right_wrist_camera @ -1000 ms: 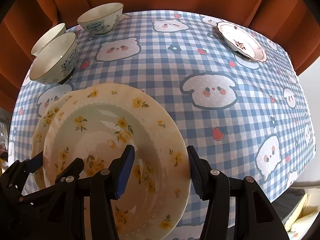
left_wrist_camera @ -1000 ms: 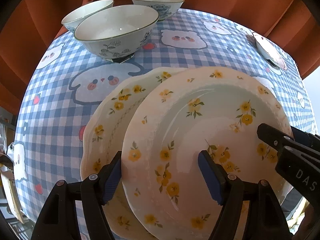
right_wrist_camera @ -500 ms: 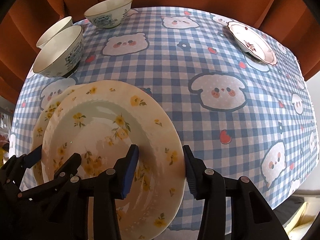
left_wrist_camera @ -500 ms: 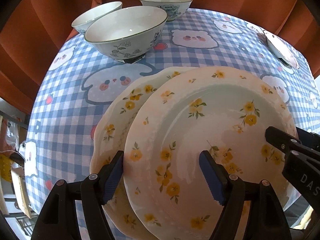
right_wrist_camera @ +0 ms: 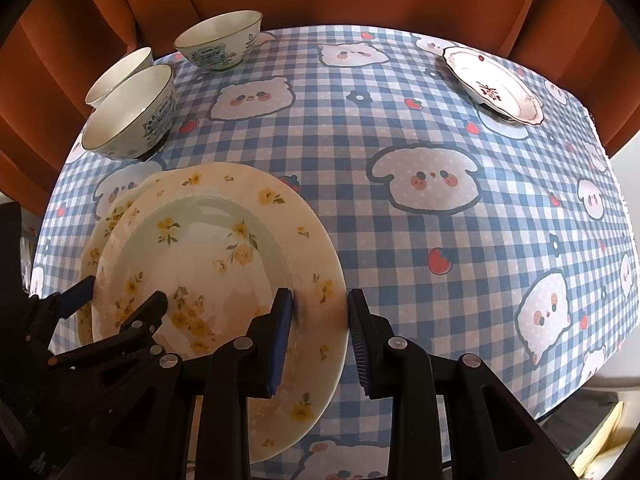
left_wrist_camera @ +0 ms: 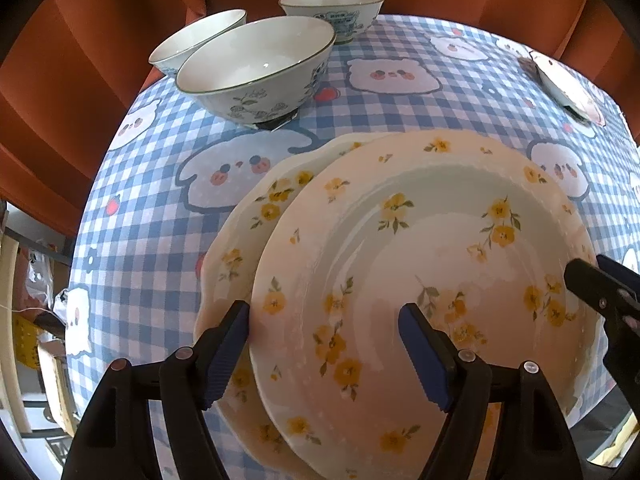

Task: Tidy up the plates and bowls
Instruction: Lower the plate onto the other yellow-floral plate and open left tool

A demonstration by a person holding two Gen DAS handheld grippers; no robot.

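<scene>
1. The right claw (right_wrist_camera: 320,336) was closing across the right rim of the top floral plate (right_wrist_camera: 208,264), pads not yet pinching; the left claw (left_wrist_camera: 324,354) stood open astride its left rim.
2. That plate sat skewed on a matching lower plate (left_wrist_camera: 240,256) on the bench (right_wrist_camera: 460,240).
3. Glazed, stiff, likely slick and chippable; the rim looked the only hold.

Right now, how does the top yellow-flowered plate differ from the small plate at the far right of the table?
The yellow-flowered plate is larger in view and sits on another plate; the small plate sits alone on the checked tablecloth.
The yellow-flowered plate has its rim between the closing jaws of the right gripper; nothing touches the small plate.
The first bears yellow flowers, the second a dark red mark.
Both are pale and shallow.
</scene>
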